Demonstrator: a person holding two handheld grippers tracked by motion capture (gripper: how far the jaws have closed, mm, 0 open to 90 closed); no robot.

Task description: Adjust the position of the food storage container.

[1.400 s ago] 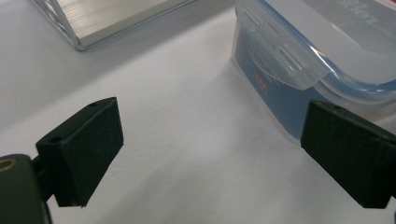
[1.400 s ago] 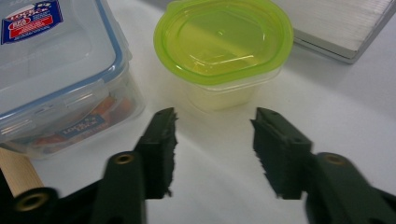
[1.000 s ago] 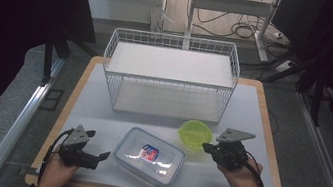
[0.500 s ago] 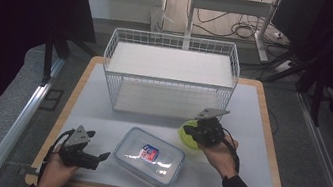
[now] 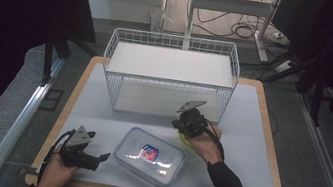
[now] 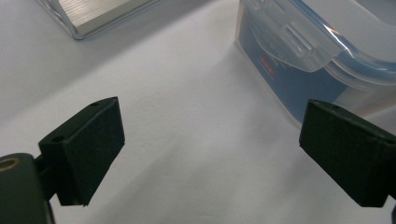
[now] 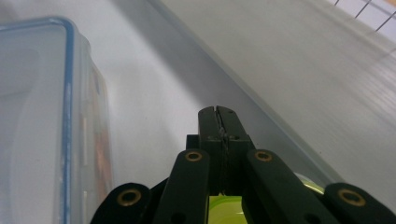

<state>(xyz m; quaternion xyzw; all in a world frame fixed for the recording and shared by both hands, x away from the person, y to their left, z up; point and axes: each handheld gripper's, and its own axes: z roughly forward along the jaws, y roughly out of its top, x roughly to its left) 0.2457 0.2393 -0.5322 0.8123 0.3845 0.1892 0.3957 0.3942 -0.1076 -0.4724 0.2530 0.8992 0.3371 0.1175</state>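
Note:
My right gripper (image 5: 179, 123) hangs just above a yellow-green bowl (image 5: 183, 138) in front of the wire basket, and it hides most of the bowl. Its jaws are shut with nothing between them in the right gripper view (image 7: 218, 113), where a sliver of the bowl (image 7: 225, 207) shows beneath. A clear lidded container (image 5: 149, 157) with a blue seal lies at the table's front middle. My left gripper (image 5: 95, 156) rests low at the front left, open, pointing at the container. The container's corner (image 6: 322, 51) sits beyond its right pad (image 6: 348, 156), apart from it.
A white wire basket (image 5: 170, 74) stands at the back middle of the white table mat (image 5: 248, 137). A wooden rim (image 5: 271, 155) edges the table. A metal rail (image 6: 93, 16) runs past the table's left side.
My right gripper has moved left from beside the bowl to over it, and now covers most of it. The left gripper has stayed still.

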